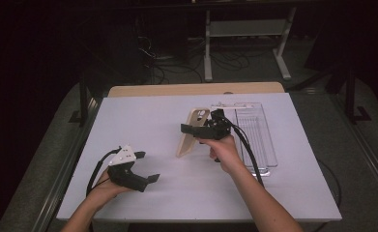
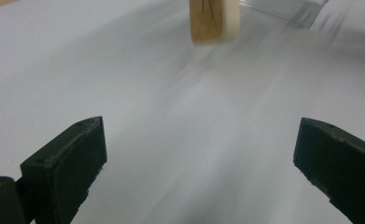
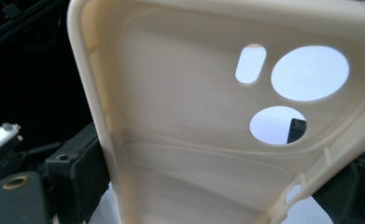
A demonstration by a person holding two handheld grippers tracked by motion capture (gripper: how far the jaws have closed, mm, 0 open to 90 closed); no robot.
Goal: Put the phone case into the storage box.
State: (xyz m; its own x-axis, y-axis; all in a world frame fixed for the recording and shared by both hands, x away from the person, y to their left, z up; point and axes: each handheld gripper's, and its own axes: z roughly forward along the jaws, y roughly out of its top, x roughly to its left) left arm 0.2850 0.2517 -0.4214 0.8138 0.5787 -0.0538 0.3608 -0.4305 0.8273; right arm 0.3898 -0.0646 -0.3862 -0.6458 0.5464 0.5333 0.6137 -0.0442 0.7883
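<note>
A cream phone case (image 1: 188,142) stands tilted on its lower end on the white table (image 1: 143,121), with my right gripper (image 1: 199,129) shut across its upper part. In the right gripper view the case's hollow inside (image 3: 199,154) with its camera cut-outs sits between the two black jaws. My left gripper (image 1: 148,166) is near the table's front left, held just above the surface, jaws wide open with nothing between them. The left gripper view looks across the table between the open fingers (image 2: 70,158) to the case's lower end (image 2: 215,21).
A clear plastic tray (image 1: 273,154) lies on the table right of the case, close to the right hand; its corner (image 2: 287,9) is in the left gripper view. A wooden board edge (image 1: 196,89) runs along the table's far side. Cables trail from both grippers.
</note>
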